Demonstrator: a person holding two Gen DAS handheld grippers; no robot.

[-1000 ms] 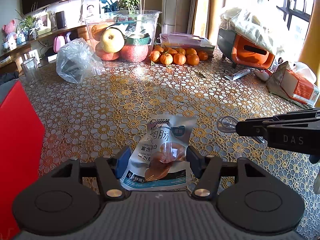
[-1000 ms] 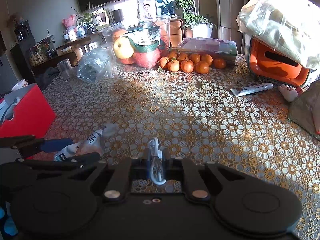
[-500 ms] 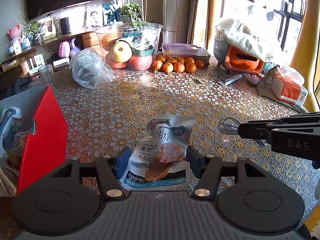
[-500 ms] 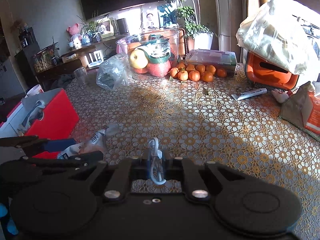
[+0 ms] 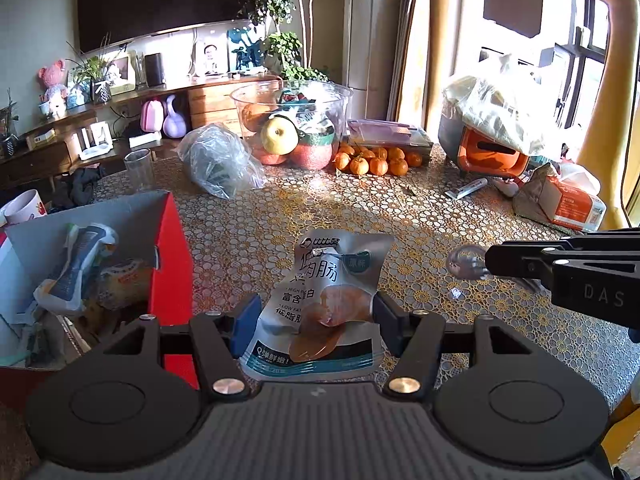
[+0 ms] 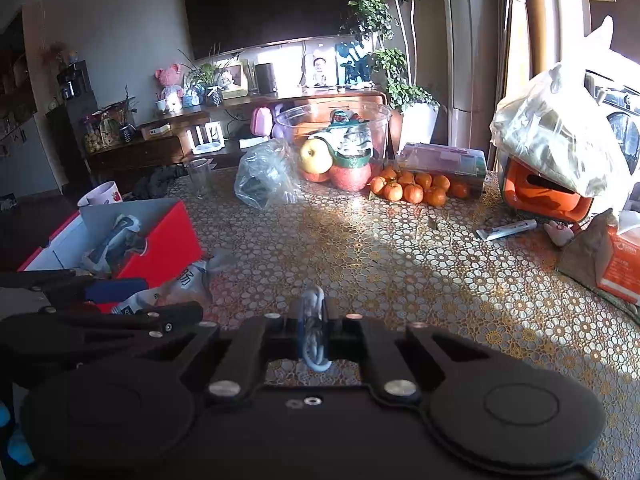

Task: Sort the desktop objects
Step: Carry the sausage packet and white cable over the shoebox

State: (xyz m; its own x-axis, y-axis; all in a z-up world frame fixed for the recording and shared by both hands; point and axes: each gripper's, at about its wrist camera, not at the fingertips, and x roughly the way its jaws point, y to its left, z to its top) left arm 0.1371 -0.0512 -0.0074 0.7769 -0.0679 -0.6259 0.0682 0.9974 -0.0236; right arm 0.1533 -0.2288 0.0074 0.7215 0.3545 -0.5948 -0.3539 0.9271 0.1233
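Silver snack pouch [image 5: 320, 304] clamped between the left gripper [image 5: 314, 318] pads, just right of the red box [image 5: 172, 264] — above the table [image 5: 420, 240]. Right gripper [image 6: 314, 330] pinched fully closed on a small white looped item [image 6: 314, 336] — can't identify it.

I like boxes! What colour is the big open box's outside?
Red cardboard box, grey inside; left wrist view shows it best.

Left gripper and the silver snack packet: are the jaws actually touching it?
Touching. In the left wrist view the left gripper has a blue pad pressed against each side edge of the silver snack packet, which hangs clear of the table.
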